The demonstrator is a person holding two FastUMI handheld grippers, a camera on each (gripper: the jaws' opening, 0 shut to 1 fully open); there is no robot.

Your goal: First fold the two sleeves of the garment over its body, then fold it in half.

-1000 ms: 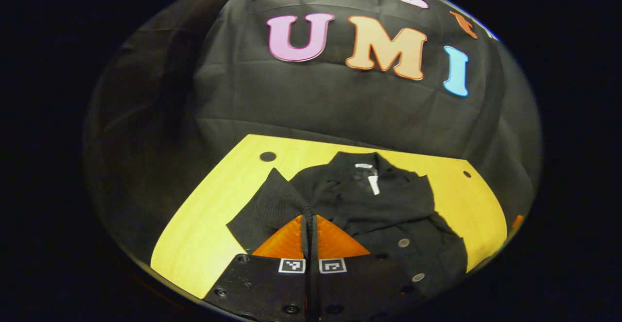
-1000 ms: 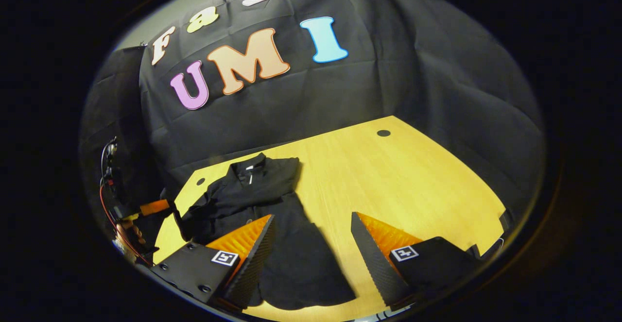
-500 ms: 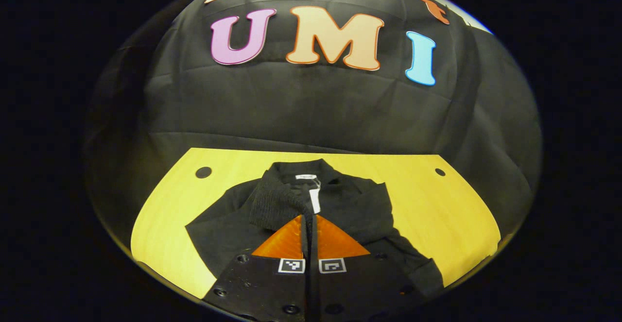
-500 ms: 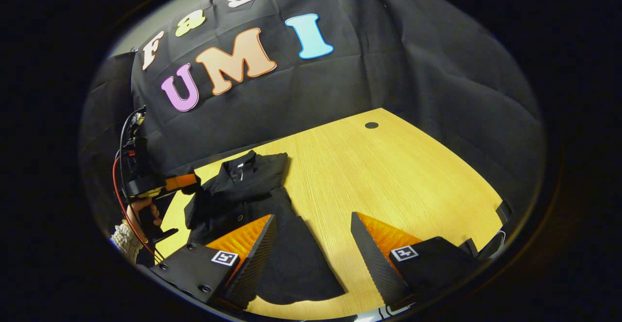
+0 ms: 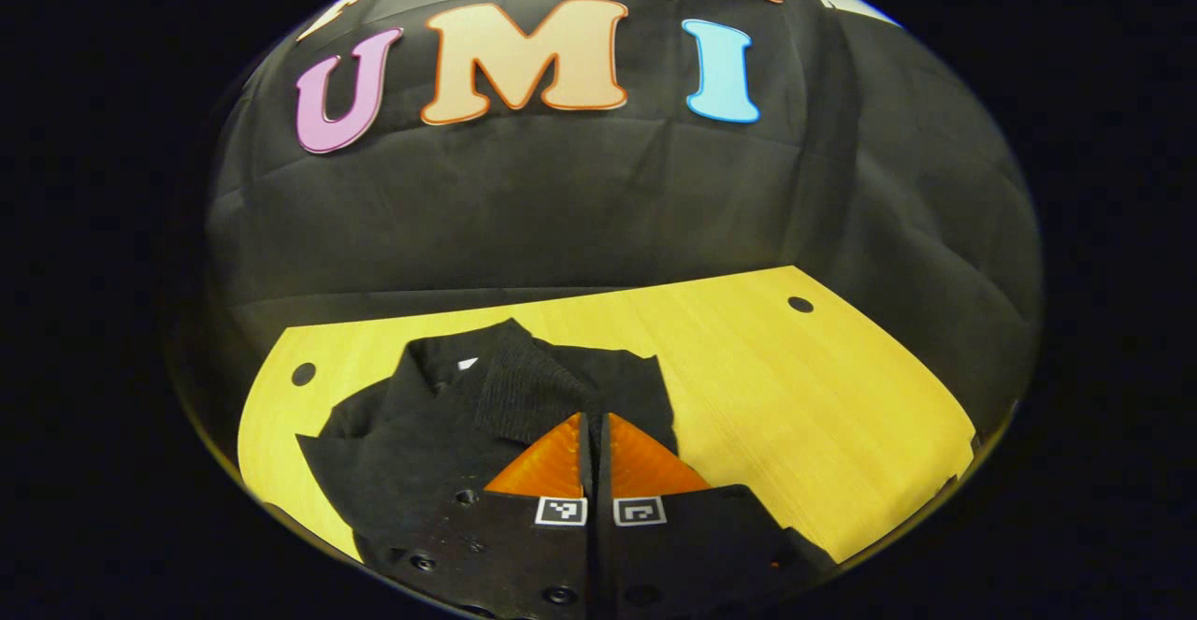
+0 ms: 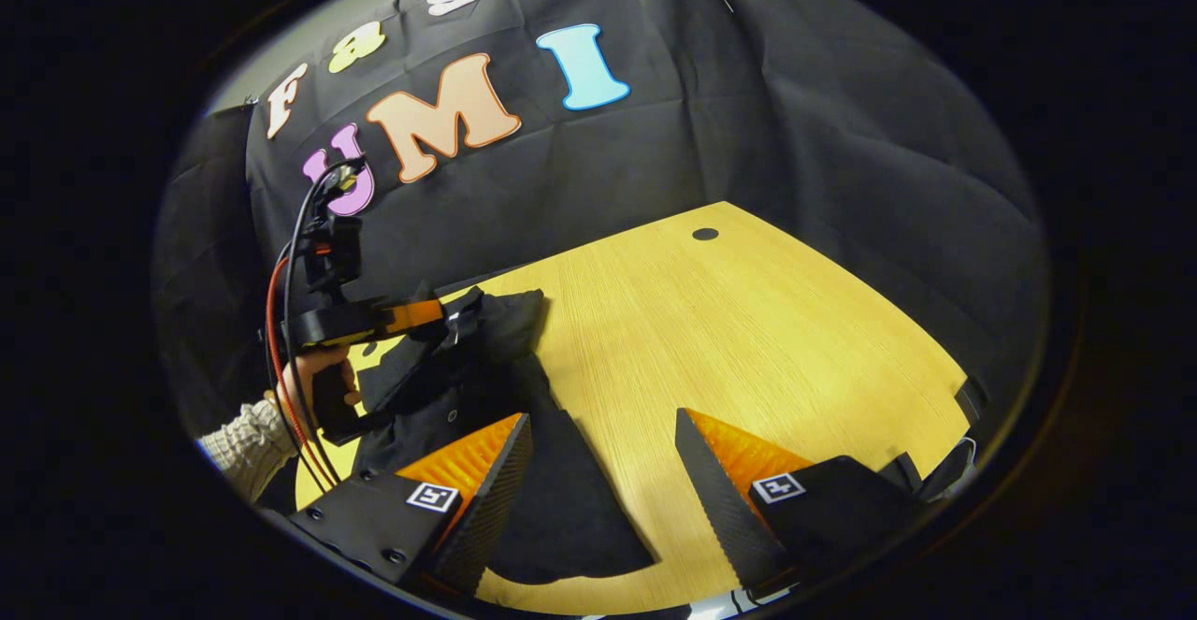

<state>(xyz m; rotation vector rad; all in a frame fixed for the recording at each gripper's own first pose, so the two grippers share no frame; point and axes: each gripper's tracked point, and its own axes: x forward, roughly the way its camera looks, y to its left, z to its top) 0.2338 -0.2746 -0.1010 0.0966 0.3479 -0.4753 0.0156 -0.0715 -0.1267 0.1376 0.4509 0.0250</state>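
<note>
left gripper carried sleeve rightward across garment, collar now covered

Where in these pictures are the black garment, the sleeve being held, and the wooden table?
garment [image 6: 552, 517]: right gripper view, on its flat lower body.
sleeve [image 5: 524, 386]: left gripper view, on the ribbed cuff end.
table [image 6: 748, 339]: right gripper view, on bare wood.
</note>
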